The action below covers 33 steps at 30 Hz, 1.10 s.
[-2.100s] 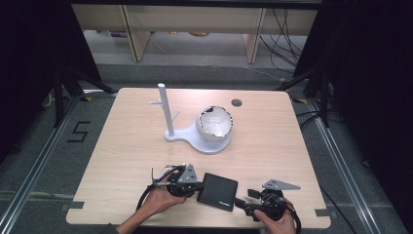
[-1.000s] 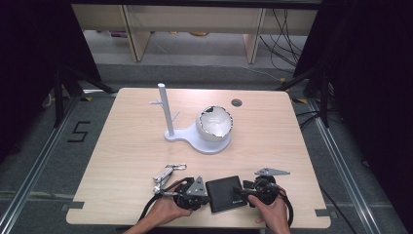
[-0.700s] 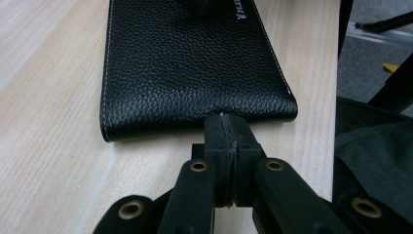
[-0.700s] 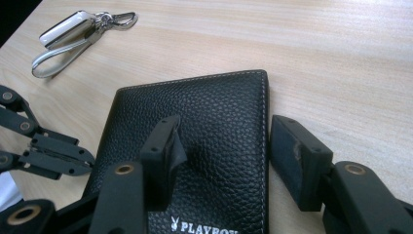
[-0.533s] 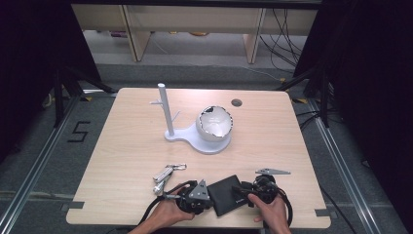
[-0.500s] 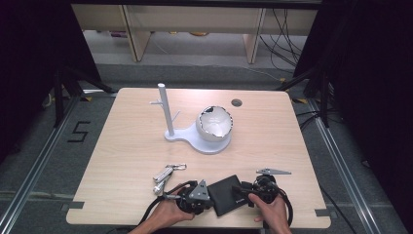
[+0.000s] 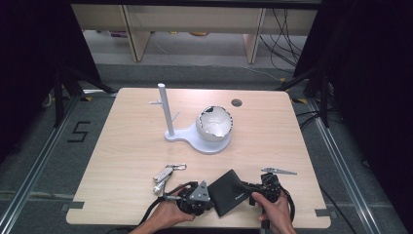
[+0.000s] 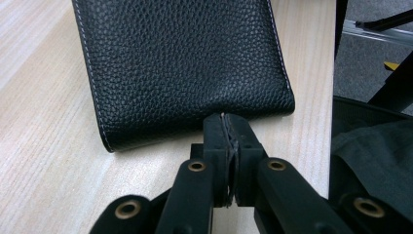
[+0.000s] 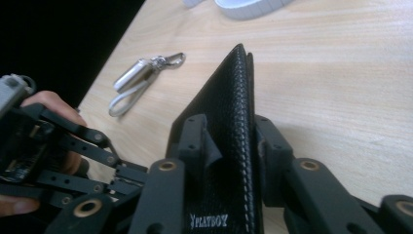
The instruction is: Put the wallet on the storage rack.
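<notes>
The left gripper (image 8: 227, 127) is pinching the wallet's (image 8: 185, 63) edge tight, while the right gripper (image 9: 229, 141) (jaws just closing) is clamping its spine.

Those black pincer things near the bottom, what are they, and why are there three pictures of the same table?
They are hand-held grippers: a person holds one in each hand, no robot arm. The high view looks down on the wooden table from above. The other two pictures come from cameras riding on each gripper, looking along its black jaws.

The left gripper is pinched shut on the edge of a black leather wallet. The right gripper has just been closing on the wallet's other side, and its pads now squeeze the wallet, which stands on edge between them.

Also on the table: a silver keyring with a clip and loop, and a white stand with an upright post carrying a white bowl-like piece with a ragged rim.
</notes>
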Each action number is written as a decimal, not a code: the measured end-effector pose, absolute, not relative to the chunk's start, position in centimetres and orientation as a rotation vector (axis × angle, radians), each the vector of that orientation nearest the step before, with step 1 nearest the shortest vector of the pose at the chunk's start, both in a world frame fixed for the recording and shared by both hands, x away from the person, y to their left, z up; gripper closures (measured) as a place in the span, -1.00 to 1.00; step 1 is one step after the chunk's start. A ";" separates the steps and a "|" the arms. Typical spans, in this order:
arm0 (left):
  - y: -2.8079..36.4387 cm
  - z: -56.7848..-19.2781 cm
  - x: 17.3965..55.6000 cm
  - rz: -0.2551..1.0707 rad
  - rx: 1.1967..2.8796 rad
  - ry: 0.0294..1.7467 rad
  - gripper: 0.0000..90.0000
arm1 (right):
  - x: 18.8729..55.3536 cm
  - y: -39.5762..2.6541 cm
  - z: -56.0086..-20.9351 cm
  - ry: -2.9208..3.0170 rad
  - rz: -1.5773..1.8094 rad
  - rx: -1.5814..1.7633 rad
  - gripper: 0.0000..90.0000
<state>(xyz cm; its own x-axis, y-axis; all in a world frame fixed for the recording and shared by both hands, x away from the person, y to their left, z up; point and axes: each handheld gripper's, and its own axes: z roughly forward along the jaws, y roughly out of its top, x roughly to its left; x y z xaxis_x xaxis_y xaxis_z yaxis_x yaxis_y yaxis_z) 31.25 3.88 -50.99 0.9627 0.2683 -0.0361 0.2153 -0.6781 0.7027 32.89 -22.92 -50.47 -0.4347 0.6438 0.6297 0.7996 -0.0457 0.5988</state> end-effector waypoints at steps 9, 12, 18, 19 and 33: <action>5.4 -48.9 30.4 0.095 2.335 0.354 0.04 | 32.5 -22.1 -49.3 -2.048 -1.619 -1.503 0.77; 6.8 -48.5 30.0 0.128 2.324 0.411 -0.17 | 32.4 -22.0 -48.8 -2.053 -1.620 -1.497 0.78; 10.8 -48.5 28.2 0.184 2.357 0.443 -0.37 | 33.4 -22.1 -47.4 -2.079 -1.692 -1.458 0.78; 11.3 -48.6 28.1 0.187 2.357 0.450 -0.38 | 33.6 -22.0 -47.2 -2.082 -1.697 -1.458 0.78; 13.9 -48.9 28.5 0.303 2.333 0.537 -0.42 | 37.9 -23.1 -44.7 -2.106 -1.788 -1.502 0.78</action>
